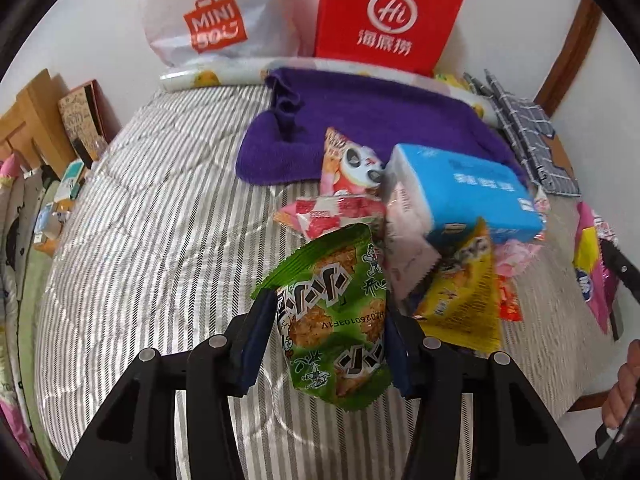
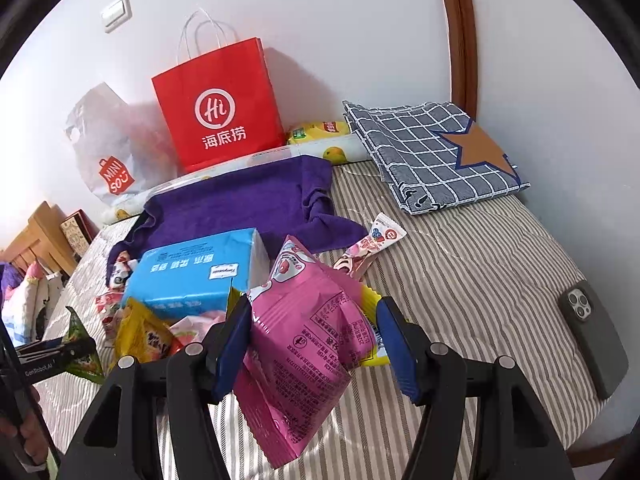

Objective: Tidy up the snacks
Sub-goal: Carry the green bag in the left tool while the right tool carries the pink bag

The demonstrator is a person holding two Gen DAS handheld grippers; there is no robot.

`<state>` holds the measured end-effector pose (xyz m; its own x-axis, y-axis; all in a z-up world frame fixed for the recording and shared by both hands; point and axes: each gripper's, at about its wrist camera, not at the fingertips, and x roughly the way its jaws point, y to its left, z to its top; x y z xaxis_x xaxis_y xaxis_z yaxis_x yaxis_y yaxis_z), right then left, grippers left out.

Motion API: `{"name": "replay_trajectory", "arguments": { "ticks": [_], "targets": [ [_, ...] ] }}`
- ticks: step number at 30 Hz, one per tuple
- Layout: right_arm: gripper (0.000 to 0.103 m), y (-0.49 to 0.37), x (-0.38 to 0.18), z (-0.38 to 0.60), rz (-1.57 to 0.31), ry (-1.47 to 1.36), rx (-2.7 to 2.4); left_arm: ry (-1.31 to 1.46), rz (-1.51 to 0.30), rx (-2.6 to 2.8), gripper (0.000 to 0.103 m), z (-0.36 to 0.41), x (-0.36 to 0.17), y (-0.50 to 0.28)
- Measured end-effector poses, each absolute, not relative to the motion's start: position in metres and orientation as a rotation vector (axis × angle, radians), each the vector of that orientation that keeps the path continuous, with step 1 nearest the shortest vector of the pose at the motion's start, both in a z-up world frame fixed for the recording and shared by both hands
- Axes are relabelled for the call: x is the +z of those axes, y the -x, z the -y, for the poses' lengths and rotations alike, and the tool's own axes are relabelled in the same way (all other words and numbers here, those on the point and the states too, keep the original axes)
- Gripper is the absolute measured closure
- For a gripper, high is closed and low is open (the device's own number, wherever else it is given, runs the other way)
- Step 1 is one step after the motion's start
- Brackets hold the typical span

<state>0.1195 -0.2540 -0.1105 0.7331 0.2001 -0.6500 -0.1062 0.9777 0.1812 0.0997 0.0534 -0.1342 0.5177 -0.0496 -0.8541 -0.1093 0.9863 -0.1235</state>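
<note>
My left gripper (image 1: pixel 326 320) is shut on a green snack bag (image 1: pixel 336 312), which hangs upright between the blue pads above the striped bedspread (image 1: pixel 160 240). My right gripper (image 2: pixel 314 308) is shut on a pink snack bag (image 2: pixel 296 360), held tilted over the bed; a yellow packet edge (image 2: pixel 372 312) shows behind it. Between the two lies a pile of snacks: a yellow bag (image 1: pixel 460 292), a panda-print bag (image 1: pixel 352 164) and a red-and-white packet (image 1: pixel 328 216), with a blue tissue pack (image 1: pixel 472 196) on top. A small pink candy packet (image 2: pixel 372 244) lies apart.
A red paper bag (image 2: pixel 220 108) and a white plastic bag (image 1: pixel 216 20) stand against the wall. A purple towel (image 2: pixel 248 200) lies in front of them. A folded checked cloth (image 2: pixel 432 152) and a phone (image 2: pixel 592 332) lie on the right. Wooden furniture (image 1: pixel 36 120) stands at the left.
</note>
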Motion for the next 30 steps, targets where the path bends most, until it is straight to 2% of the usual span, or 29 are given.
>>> {"name": "replay_trajectory", "arguments": {
  "ticks": [14,30],
  "targets": [
    [0.043,-0.103,-0.096,0.231,-0.729,-0.126,0.254,0.212,-0.925,-0.029,0.053,-0.032,-0.082,-0.086],
    [0.043,-0.134,-0.063,0.204,-0.717,-0.105,0.332,0.268,-0.878,-0.064,0.053,-0.021,-0.052,-0.129]
  ]
}}
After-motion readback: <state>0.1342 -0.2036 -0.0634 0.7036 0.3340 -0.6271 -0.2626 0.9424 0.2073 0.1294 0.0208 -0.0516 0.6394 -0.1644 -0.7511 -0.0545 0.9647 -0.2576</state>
